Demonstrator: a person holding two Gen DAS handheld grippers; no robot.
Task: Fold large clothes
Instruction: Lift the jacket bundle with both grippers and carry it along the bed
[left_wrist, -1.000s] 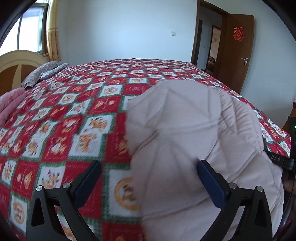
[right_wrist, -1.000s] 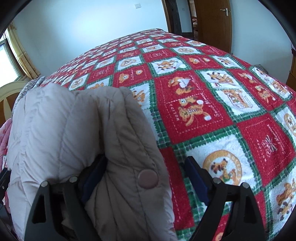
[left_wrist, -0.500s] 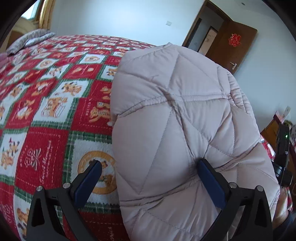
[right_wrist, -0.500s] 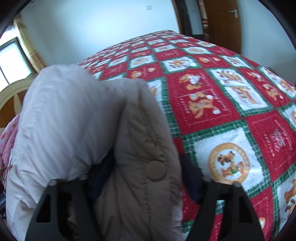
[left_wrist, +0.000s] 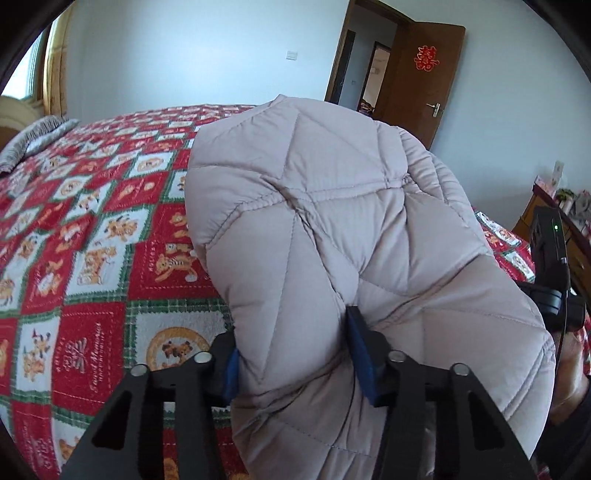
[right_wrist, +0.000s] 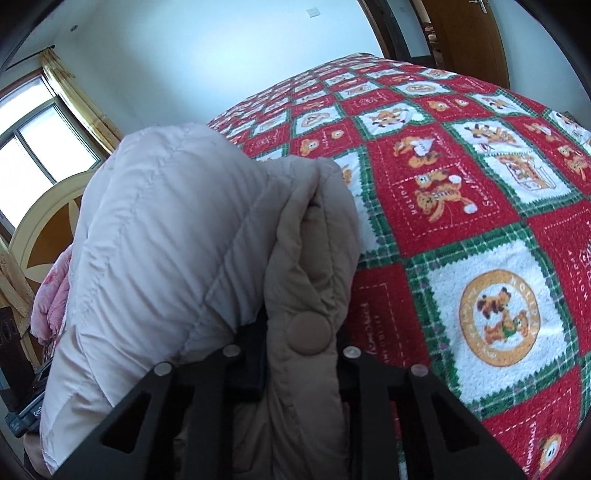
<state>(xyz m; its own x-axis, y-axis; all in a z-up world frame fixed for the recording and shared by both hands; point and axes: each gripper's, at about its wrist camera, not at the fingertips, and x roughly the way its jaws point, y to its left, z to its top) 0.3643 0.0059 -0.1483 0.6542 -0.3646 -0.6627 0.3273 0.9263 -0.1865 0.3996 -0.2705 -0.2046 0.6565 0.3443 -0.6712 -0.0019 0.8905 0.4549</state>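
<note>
A pale pink-beige quilted down jacket is lifted above the bed and bulges between both grippers. My left gripper is shut on a thick fold of the jacket, its blue pads pressed into the padding. My right gripper is shut on the jacket's tan front edge, just by a round snap button. The jacket also fills the left of the right wrist view. The right gripper's body shows at the right edge of the left wrist view.
A bed with a red, green and white patterned blanket spreads ahead in both views. A striped pillow and pink bedding lie near the headboard. A brown door stands open at the back right.
Both grippers have closed from open onto the jacket. The jacket has been raised off the bed and bunched between them.
</note>
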